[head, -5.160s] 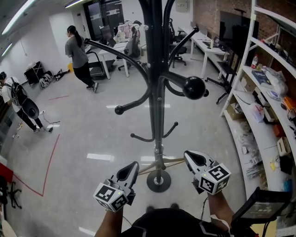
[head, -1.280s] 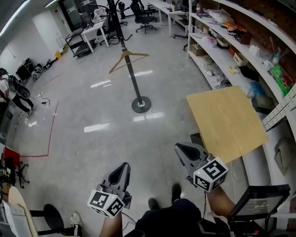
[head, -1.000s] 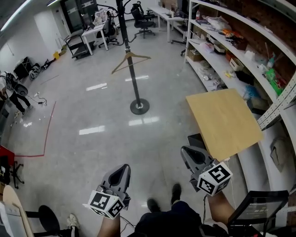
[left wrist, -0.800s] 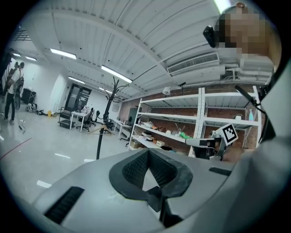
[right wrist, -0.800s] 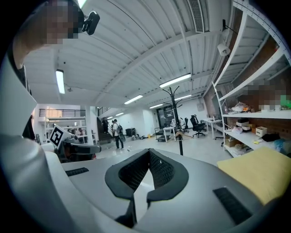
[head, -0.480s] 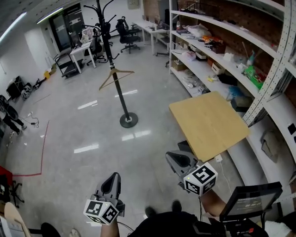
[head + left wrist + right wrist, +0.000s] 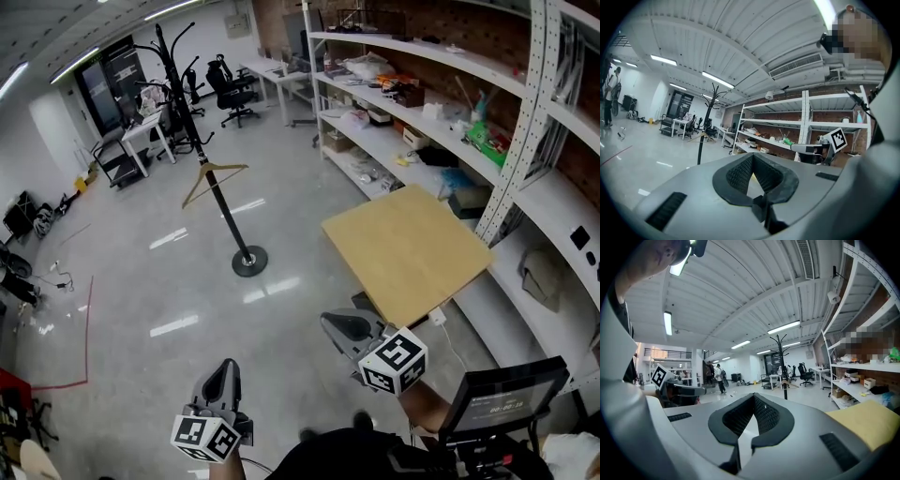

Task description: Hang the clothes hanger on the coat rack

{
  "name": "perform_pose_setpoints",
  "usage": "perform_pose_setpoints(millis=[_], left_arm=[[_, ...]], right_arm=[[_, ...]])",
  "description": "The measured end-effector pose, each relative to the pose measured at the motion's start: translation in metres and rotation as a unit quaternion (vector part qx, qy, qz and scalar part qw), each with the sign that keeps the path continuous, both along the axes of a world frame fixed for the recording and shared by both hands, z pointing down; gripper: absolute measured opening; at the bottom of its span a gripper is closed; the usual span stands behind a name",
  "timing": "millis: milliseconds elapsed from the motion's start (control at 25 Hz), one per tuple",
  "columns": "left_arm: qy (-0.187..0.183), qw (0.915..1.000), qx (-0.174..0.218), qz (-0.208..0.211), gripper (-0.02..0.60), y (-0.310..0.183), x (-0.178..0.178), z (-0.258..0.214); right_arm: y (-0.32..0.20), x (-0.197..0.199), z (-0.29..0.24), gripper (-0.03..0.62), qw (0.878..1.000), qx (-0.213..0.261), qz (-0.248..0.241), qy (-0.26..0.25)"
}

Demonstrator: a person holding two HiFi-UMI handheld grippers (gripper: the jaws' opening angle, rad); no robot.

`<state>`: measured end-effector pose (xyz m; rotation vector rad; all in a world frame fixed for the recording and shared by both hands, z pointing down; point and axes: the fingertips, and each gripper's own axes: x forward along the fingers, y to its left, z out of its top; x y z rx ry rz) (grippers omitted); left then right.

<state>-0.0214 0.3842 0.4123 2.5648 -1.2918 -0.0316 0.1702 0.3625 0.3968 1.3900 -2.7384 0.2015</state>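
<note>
The black coat rack [image 7: 202, 150] stands far off on the grey floor, upper left in the head view. A wooden clothes hanger [image 7: 214, 172] hangs on it, partway down the pole. My left gripper [image 7: 223, 377] is at the bottom of that view, shut and empty. My right gripper [image 7: 339, 326] is a little higher and to the right, also shut and empty. Both point roughly level toward the rack. The left gripper view shows the left gripper [image 7: 753, 164] with the rack [image 7: 707, 122] beyond. Past the right gripper [image 7: 752, 401], the right gripper view shows the rack [image 7: 782, 366].
A light wooden tabletop [image 7: 408, 248] lies just ahead of my right gripper. Long white shelves [image 7: 422, 103] full of items run along the right. A dark screen [image 7: 497, 408] sits at lower right. Desks and office chairs [image 7: 230, 89] stand behind the rack. A person [image 7: 719, 378] stands far off.
The rack, close in front at first, now stands far away with the hanger on it. Over the last second the view lifted and both grippers sank lower in the frame, still shut.
</note>
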Motion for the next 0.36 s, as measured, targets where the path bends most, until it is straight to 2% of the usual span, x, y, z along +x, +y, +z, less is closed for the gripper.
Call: perform_pose_setpoints(millis=[360], left_arm=[[-0.004, 1.0000, 0.001, 0.000, -0.002, -0.0009, -0.0015, -0.0029]], right_arm=[[0.0010, 0.0026, -0.0072, 0.005, 1.000, 0.014, 0.000, 0.008]])
